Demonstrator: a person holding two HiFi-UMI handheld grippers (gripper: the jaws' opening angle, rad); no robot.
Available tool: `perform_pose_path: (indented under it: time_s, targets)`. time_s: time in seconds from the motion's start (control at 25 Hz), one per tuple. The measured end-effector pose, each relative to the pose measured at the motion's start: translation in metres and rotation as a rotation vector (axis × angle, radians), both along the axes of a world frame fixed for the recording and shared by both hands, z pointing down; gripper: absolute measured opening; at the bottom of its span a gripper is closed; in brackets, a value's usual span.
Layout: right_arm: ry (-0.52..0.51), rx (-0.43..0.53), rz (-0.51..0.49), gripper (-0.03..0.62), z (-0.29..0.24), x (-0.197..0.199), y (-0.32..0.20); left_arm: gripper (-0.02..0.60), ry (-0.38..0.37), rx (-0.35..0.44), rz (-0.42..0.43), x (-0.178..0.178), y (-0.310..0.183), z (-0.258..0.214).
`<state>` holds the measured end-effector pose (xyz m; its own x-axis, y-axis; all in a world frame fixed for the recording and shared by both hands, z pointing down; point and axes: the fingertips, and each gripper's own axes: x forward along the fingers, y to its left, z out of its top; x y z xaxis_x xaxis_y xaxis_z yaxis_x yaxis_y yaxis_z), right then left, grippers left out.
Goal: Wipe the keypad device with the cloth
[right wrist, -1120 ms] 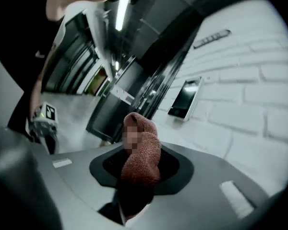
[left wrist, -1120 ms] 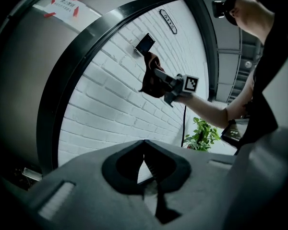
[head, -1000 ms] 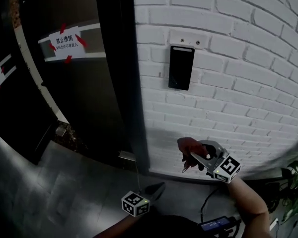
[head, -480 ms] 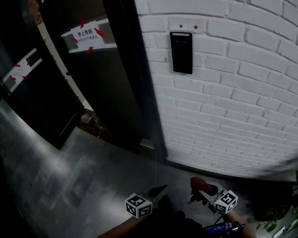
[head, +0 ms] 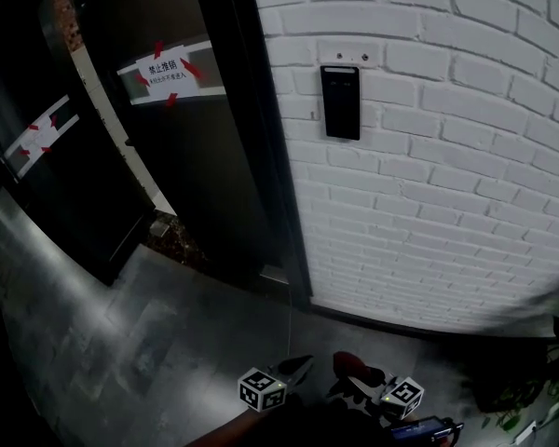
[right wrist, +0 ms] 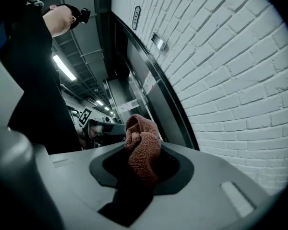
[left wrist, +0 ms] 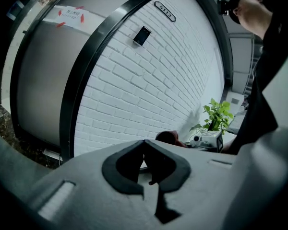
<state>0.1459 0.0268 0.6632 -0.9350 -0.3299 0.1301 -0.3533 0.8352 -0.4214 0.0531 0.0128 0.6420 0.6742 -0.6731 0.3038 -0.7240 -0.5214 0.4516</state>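
Head view: both grippers sit at the bottom edge of frame, low over the grey floor [head: 121,333]. The left gripper [head: 295,367] points up toward the wall; the right gripper [head: 356,381] is just beside it, with a reddish-brown cloth [head: 346,362] bunched at its tip. The keypad device [head: 341,101], a dark upright panel, is mounted high on the white brick wall [head: 447,184], just right of the black door frame [head: 261,156] and well apart from both grippers. A paper notice [head: 167,68] is fixed to the dark door with red tape. Left gripper view: I read the left gripper [left wrist: 145,152] as closed, its jaw tips meeting with nothing between them. The keypad device [left wrist: 142,35] is small and far up the brick wall [left wrist: 149,85], above and ahead of the jaws. Past the jaw tips, part of the cloth [left wrist: 168,137] shows, with the right gripper's marker cube [left wrist: 209,139] beside it and a potted plant [left wrist: 216,119] behind. Right gripper view: the right gripper [right wrist: 140,163] is clamped on the cloth [right wrist: 143,143], which stands folded up out of the jaws. The keypad device [right wrist: 158,41] lies far along the brick wall [right wrist: 230,71], above and beyond the cloth, no contact. The left gripper [right wrist: 105,127] shows to the left of the cloth.
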Motion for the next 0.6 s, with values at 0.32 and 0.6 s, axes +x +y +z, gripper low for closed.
perform_pose_path:
  time_s: [0.32, 0.6]
  targets:
    - [0.002, 0.035, 0.015, 0.118, -0.019, -0.037, -0.004, 0.005, 0.031, 0.046, -0.012, -0.035, 0.003, -0.007]
    - [0.019, 0.044, 0.067, 0.118, -0.019, -0.061, -0.004, 0.005, 0.036, 0.084, 0.045, -0.055, 0.004, -0.015]
